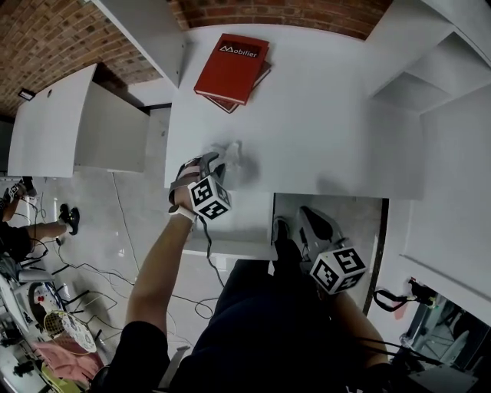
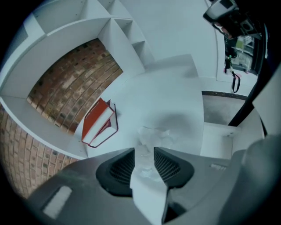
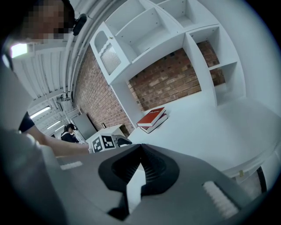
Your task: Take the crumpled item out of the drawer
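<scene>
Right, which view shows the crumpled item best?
The left gripper view: the crumpled item sits close and central on the desk. The head view gives only a pale blur; the right gripper view doesn't show it.

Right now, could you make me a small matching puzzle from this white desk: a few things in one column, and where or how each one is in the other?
Things:
1. red book
2. crumpled item
3. left gripper
4. right gripper

States:
A. jaws together, nothing between them
B. lying on the desk, between parted jaws
C. at the desk's far end, near the brick wall
D. jaws apart

Pairs: 1-C, 2-B, 3-D, 4-A
</scene>
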### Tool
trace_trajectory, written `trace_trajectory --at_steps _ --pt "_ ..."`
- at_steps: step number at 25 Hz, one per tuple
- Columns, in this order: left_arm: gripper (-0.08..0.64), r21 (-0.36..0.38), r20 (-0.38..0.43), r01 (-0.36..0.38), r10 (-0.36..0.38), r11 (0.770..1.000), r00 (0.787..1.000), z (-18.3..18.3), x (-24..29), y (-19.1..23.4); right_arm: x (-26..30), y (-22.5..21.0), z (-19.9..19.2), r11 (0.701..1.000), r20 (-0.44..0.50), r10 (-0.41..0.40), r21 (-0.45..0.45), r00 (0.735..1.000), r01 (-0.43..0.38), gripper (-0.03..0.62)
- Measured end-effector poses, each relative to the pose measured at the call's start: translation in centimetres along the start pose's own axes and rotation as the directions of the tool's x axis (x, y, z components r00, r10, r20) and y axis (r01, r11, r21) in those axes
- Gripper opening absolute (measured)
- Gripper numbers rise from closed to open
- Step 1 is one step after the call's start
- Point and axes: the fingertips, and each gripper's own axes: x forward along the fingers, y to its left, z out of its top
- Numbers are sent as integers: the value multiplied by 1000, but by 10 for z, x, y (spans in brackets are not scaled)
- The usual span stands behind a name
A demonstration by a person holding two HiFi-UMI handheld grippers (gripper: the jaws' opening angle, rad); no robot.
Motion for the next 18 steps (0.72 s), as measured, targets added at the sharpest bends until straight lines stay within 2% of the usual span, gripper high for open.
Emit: trace_trajectory --at_steps 4,7,12,18 --pt "146 -54 41 -57 59 997 997 3 -28 12 8 11 4 999 -11 42 -23 999 -42 3" --pt "146 -144 72 -101 112 984 991 3 -54 25 16 21 9 995 -19 87 -51 996 -88 3" --pt "145 -309 127 -162 209 937 970 3 -107 41 23 37 15 986 -22 139 -87 990 -140 3" --pt "145 -382 163 -268 350 885 922 12 -174 46 29 52 29 971 -16 200 -131 980 -201 3"
